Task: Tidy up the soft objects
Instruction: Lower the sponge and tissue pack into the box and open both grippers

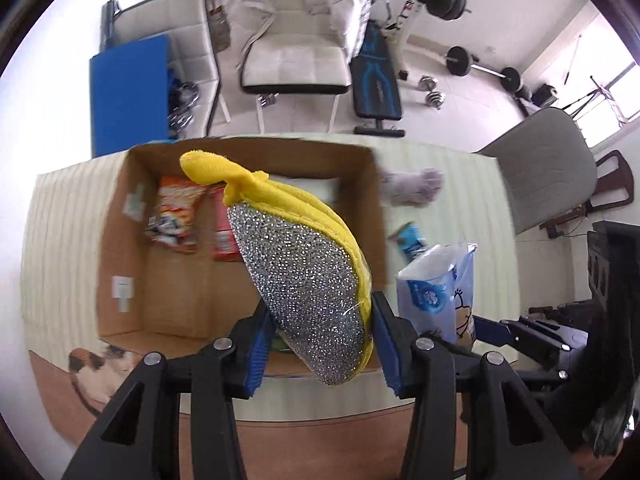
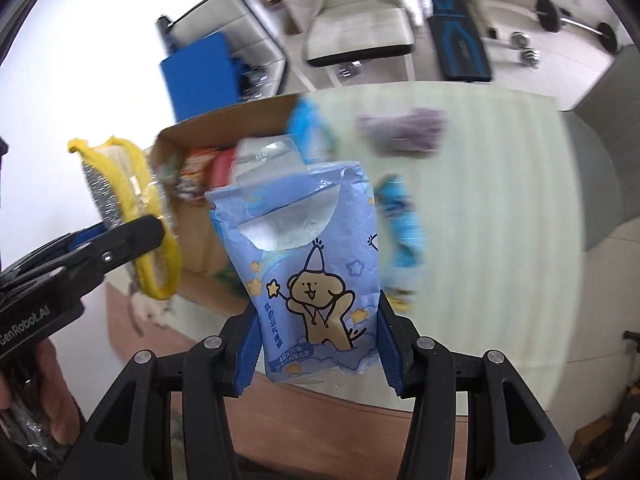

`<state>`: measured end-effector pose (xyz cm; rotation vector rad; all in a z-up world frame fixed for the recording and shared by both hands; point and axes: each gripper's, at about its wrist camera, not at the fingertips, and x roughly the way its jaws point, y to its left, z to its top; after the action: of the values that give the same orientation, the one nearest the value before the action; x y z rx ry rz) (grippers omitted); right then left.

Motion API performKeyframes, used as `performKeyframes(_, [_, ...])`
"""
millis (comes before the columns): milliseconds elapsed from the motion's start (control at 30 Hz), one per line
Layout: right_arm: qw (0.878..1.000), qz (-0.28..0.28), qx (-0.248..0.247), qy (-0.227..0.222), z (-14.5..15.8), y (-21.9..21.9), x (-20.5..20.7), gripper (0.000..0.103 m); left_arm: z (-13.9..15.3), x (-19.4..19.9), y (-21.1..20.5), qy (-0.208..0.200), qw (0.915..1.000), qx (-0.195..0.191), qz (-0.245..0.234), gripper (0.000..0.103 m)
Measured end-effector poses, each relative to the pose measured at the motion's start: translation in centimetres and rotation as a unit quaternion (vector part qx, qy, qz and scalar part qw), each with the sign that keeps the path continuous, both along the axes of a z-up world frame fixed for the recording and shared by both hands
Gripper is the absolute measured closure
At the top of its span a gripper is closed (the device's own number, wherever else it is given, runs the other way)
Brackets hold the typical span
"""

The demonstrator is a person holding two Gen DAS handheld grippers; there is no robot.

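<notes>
My left gripper [image 1: 320, 344] is shut on a yellow scrubbing mitt [image 1: 304, 276] with a silver glittery face, and holds it above the open cardboard box [image 1: 132, 216]. The mitt [image 2: 132, 208] and the left gripper [image 2: 120, 240] also show at the left of the right wrist view. My right gripper [image 2: 316, 344] is shut on a blue tissue pack [image 2: 316, 256] printed with a cartoon bear, lifted over the table. The same pack [image 1: 440, 292] appears to the right of the box in the left wrist view. Inside the box lie an orange snack bag [image 1: 176, 216] and a red packet [image 1: 222, 232].
A grey fuzzy soft item [image 1: 416, 188] and a blue wrapped packet [image 1: 408, 240] lie on the pale striped tablecloth [image 1: 460, 208] right of the box. A grey chair [image 1: 548, 168] stands at the table's right side. White chairs and gym weights fill the floor behind.
</notes>
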<state>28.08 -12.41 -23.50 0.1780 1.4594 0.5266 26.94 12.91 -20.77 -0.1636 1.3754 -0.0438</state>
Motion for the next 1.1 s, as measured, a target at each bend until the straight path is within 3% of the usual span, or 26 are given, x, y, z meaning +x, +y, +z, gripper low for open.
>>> performKeyframes(133, [0.999,-0.003,0.016,0.029,-1.5,8.7,-0.2,0.05,-3.1,0.8,5.4,0.046,0.9989,0.0,0.009,0.06])
performKeyframes(333, [0.996,-0.031,-0.012,0.085,-7.2,18.3,1.0,0.05,-10.1,3.0,11.7,0.136,0.989,-0.048,0.033,0.059])
performKeyframes(500, [0.993,-0.033,-0.059,0.1,-10.6,21.6,0.8,0.05,-15.1,4.2,12.2,0.196,0.978,-0.071,0.011,0.059])
performKeyframes(700, [0.988,-0.037,-0.092,0.117,-13.0,23.4,1.3,0.05,-18.5,4.6,10.9,0.235,0.968,-0.086,-0.019,0.057])
performKeyframes(867, [0.986,-0.026,-0.111,0.119,-13.4,24.6,1.8,0.047,-18.8,4.5,9.7,0.262,0.9597,-0.099,-0.019,0.056])
performKeyframes(967, [0.986,-0.018,-0.117,0.113,-12.6,25.4,1.8,0.034,-17.5,4.6,9.5,0.246,0.9645,-0.095,-0.021,0.054])
performKeyframes(1033, [0.987,-0.011,-0.119,0.104,-11.3,25.9,1.7,0.028,-16.0,4.7,9.3,0.229,0.9691,-0.09,-0.024,0.045])
performKeyframes(1100, [0.988,-0.004,-0.118,0.102,-10.2,26.2,1.6,0.028,-14.4,4.6,9.2,0.212,0.9733,-0.085,-0.026,0.038])
